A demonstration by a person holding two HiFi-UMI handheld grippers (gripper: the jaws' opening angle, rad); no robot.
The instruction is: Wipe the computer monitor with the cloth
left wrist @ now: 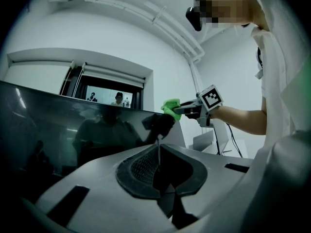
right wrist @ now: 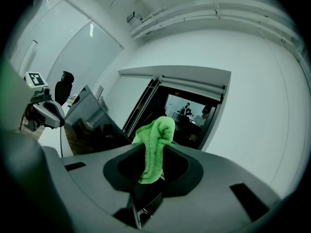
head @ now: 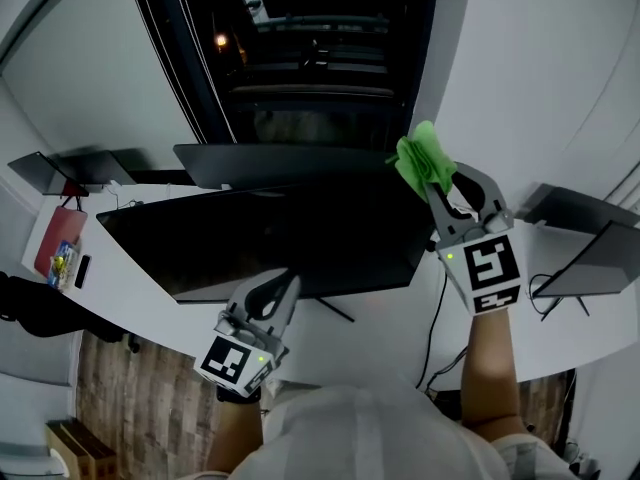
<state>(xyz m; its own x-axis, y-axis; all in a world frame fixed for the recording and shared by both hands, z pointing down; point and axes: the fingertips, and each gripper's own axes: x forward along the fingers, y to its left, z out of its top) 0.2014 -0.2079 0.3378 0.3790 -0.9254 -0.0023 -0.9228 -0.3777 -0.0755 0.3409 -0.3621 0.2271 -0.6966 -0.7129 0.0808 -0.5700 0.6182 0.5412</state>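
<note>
A wide black monitor stands on the white desk, its dark screen filling the left of the left gripper view. My right gripper is shut on a bright green cloth, held at the monitor's upper right corner; the cloth bunches up between its jaws, and shows from the side as the cloth. My left gripper is shut with nothing in it, low in front of the monitor's bottom edge near the stand.
A second dark monitor stands behind the first. Other screens sit at the right and far left. A red booklet lies at the desk's left end. A cable hangs off the front edge.
</note>
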